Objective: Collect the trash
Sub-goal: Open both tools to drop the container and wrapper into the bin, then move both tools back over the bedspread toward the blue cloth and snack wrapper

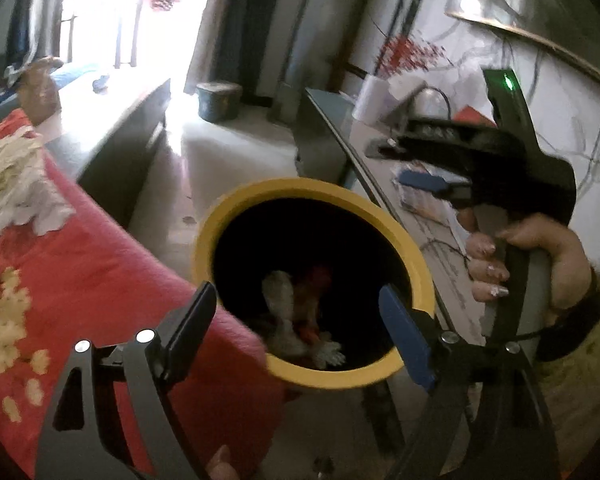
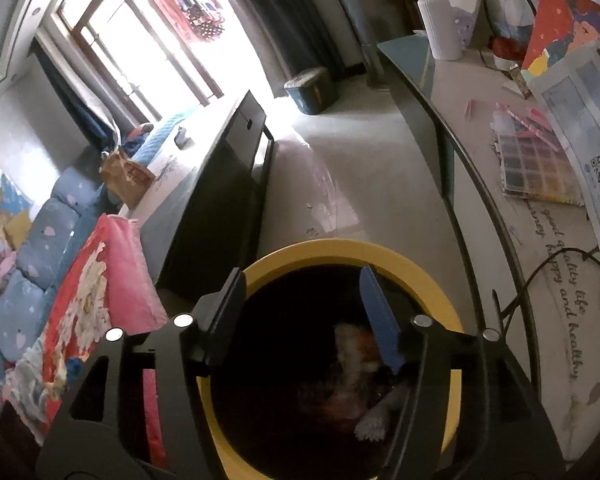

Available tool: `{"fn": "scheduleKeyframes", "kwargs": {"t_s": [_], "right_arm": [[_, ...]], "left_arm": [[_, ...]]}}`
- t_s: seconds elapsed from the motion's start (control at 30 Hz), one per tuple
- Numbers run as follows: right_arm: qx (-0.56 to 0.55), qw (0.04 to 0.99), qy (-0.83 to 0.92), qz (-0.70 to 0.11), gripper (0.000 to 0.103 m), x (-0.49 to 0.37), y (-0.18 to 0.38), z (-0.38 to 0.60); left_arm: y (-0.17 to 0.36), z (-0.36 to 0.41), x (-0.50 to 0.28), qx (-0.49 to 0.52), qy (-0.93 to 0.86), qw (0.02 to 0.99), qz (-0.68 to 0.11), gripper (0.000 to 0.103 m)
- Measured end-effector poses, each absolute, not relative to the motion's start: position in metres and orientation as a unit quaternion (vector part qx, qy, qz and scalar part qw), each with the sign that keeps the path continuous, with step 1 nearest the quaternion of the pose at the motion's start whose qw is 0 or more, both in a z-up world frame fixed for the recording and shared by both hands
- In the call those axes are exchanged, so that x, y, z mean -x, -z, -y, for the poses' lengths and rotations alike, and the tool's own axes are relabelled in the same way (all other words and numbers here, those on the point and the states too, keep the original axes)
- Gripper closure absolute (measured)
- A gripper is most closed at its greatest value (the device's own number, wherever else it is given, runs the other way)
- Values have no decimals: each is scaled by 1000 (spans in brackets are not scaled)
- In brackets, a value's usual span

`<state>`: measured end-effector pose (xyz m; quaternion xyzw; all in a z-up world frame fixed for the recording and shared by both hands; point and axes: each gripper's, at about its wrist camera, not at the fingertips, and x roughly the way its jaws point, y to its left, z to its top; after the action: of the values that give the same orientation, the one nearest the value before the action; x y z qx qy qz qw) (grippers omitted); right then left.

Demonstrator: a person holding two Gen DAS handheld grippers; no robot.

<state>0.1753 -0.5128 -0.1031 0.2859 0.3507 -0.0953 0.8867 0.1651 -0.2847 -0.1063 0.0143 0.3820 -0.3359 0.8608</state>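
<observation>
Both the left gripper (image 1: 296, 316) and the right gripper (image 2: 300, 316) hang over the yellow bin (image 1: 404, 240) with jaws spread and empty. The crumpled trash (image 1: 300, 312) lies at its bottom, so it was probably dropped there.

bin (image 2: 440, 264) inside: dark, red-and-white scraps (image 2: 356, 356) blurred, unidentifiable | bin base: cut off by lower edge | tabletop (image 2: 480, 216) far end: out of frame
</observation>
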Motion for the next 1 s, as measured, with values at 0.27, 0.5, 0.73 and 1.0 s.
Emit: {"fn": "scheduleKeyframes", "kwargs": {"t_s": [0.27,0.5,0.73,1.0], "right_arm": [[-251,904,42,-343,48,-177,83,472],[-207,919,-30,-334,47,-176,61,419],[-168,925,-94,-328,44,-170,48,372],[-122,920,-147,-343,43,-172,44,321]], "left_arm": [[77,231,-163,19,269,905,-328,7],[58,181,-162,51,211,928,-302,7],[48,128,-163,77,156,943,-284,7],[39,74,-158,104,98,954,-264,7]]}}
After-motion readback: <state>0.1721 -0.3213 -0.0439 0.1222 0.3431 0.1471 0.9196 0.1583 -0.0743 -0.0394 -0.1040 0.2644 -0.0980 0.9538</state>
